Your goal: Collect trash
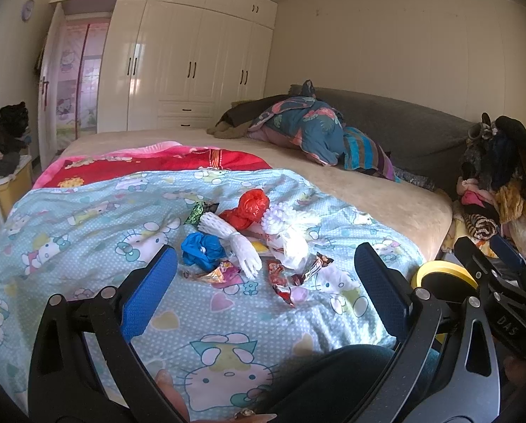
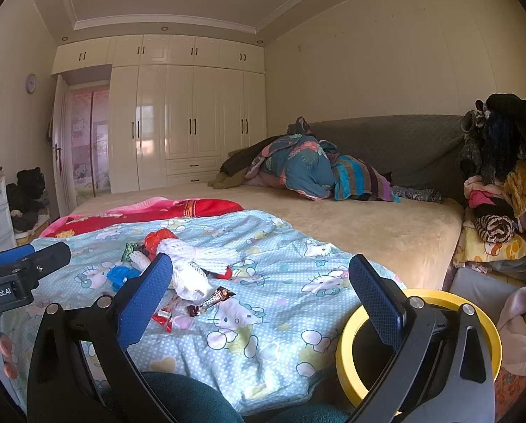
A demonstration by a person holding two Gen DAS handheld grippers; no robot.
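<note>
Bedding covers the bed: a cartoon-cat quilt in front, a red blanket behind it, crumpled covers near the grey headboard; clothes are heaped to the right; nothing lies between tongs and litter. Trash sits mid-quilt: a red bag, blue bag, white foam netting, clear plastic and candy wrappers; a yellow-rimmed bin stands at the bed's right edge. Left tongs and right tongs hover above the quilt, both spread wide, gripping nothing.
</note>
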